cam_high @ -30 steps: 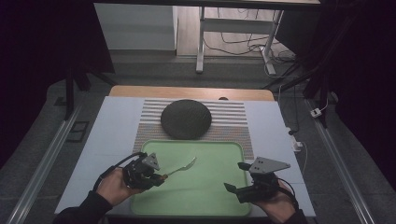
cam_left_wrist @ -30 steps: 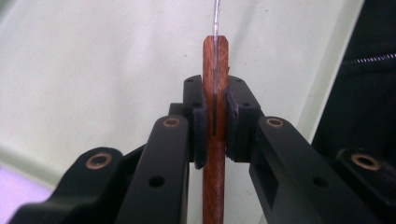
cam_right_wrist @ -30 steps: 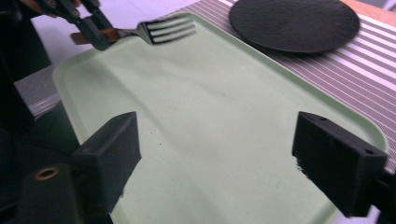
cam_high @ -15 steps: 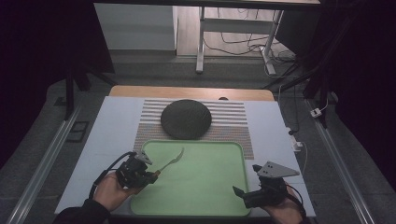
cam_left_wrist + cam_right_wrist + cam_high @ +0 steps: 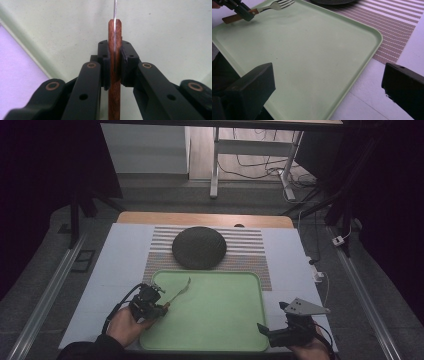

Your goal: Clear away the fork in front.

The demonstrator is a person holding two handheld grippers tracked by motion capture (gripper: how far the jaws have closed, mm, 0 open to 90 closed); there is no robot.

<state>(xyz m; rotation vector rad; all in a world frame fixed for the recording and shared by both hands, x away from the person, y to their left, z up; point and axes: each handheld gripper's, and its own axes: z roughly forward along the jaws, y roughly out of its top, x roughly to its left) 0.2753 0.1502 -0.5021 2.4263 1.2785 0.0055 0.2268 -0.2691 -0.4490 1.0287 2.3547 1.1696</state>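
Wood-handled and steel-tined, the slim table fork [image 5: 177,295] sits clamped in the left gripper [image 5: 161,307], whose black jaws pinch the brown handle from both sides in the left gripper view, with the handle's butt end sticking out behind them. Gripping low on the handle leaves the whole metal neck and head free, which looks like a sensible hold for laying the fork down flat or passing it along without the jaws fouling the tines.

Seen from the high view, the fork hovers over or rests near the nine o'clock edge of the pale green plastic tray [image 5: 250,285]; whether its tip touches the tray I cannot tell. Its long axis runs from the gripper towards roughly one o'clock, tines leading, aimed at the round dark grey plate [image 5: 199,247] that lies on the striped woven placemat [image 5: 247,242] at twelve o'clock of the tray. In the right gripper view the fork [image 5: 265,7] lies nearly level, tines away from the hand.

At the tray's five o'clock corner waits the right gripper [image 5: 263,329], jaws spread wide with nothing between them, straddling the tray's edge. Likely it is parked clear, leaving the left one room to work.
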